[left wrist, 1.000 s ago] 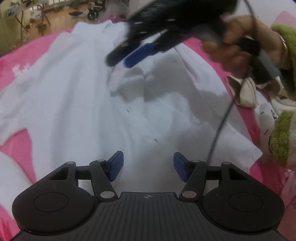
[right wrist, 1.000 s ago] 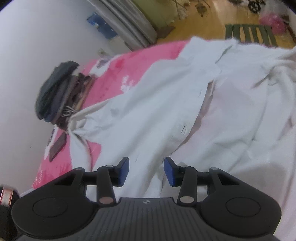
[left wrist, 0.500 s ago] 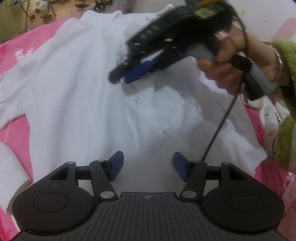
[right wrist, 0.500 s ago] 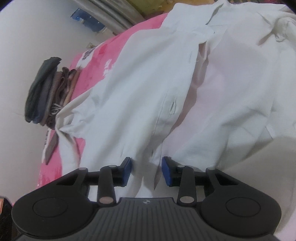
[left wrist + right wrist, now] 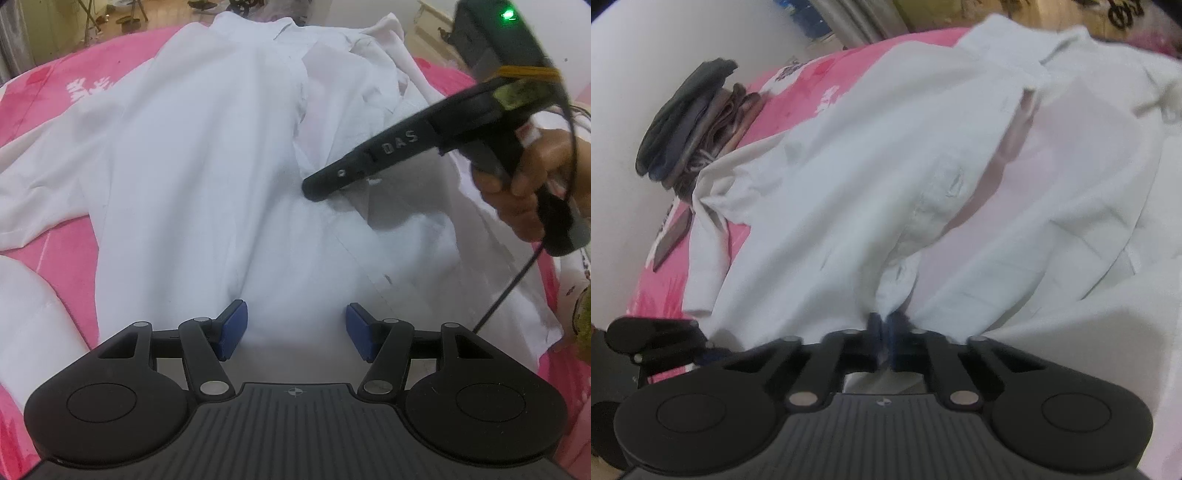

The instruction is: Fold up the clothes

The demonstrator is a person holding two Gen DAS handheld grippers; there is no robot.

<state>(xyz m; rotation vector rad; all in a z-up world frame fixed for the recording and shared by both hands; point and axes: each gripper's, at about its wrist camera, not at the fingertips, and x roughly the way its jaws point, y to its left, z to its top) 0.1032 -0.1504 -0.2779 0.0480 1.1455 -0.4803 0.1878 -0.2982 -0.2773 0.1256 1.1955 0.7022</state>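
White shirt (image 5: 849,206) pinched in right tongs (image 5: 885,332), dark clothes pile (image 5: 690,118) beside sleeve

White button-front shirt (image 5: 207,155), open and rumpled, spread across pink bedding, front edge pinched up.

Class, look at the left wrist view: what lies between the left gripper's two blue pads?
Only white shirt fabric. The left gripper is open over it, holding nothing; the left wrist view shows this. The right gripper pinches the shirt's front edge farther up.
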